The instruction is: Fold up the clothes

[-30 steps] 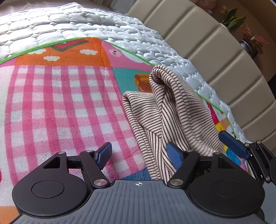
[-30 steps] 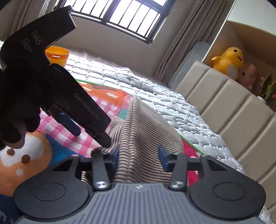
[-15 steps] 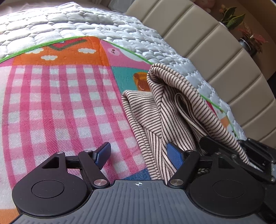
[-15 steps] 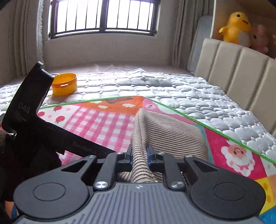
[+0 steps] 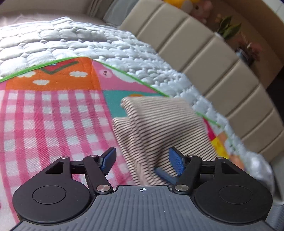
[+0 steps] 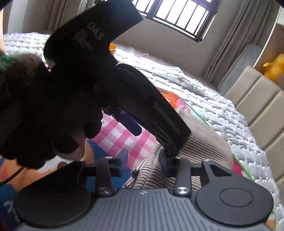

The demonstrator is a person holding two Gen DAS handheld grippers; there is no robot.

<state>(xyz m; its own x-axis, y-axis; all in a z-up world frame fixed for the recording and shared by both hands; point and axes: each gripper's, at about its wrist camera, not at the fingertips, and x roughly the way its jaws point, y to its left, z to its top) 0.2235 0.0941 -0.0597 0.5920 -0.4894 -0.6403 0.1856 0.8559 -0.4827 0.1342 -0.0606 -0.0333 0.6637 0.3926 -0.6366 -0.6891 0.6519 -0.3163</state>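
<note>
Left tongs [image 5: 142, 159] spread wide, blue pads well apart, nothing clamped between them; right pad lying against the striped garment [image 5: 159, 128], left pad over the checked part of the mat. Right tongs [image 6: 143, 160] also parted, with a bunched fold of the garment [image 6: 177, 167] rising between the pads but not pinched; seen from the right wrist, the black body of the left tongs [image 6: 130, 128] crossing overhead, gripped by a hand in a dark glove [image 6: 44, 113], its tip pressing down on the cloth just ahead of the right pad. Garment knitted in thin dark-brown and cream stripes, folded into a rough stack of layers, top layer flat and rectangular with a squared far edge, lower layers stepping out to the left, near end crumpled and ridged; blurred in the left wrist view. Lying on the right side of a bright play mat [image 5: 44, 115] of pink-and-white checks, orange, pink and teal panels with a green border. Mat spread over a white quilted bed [image 5: 88, 39]. Beige padded headboard [image 5: 221, 67] along the far right. Yellow toy duck [image 6: 275, 67] on a shelf beyond, barred window [image 6: 177, 16] with curtains behind, orange bowl [image 6: 112, 48] partly hidden on the bed.
</note>
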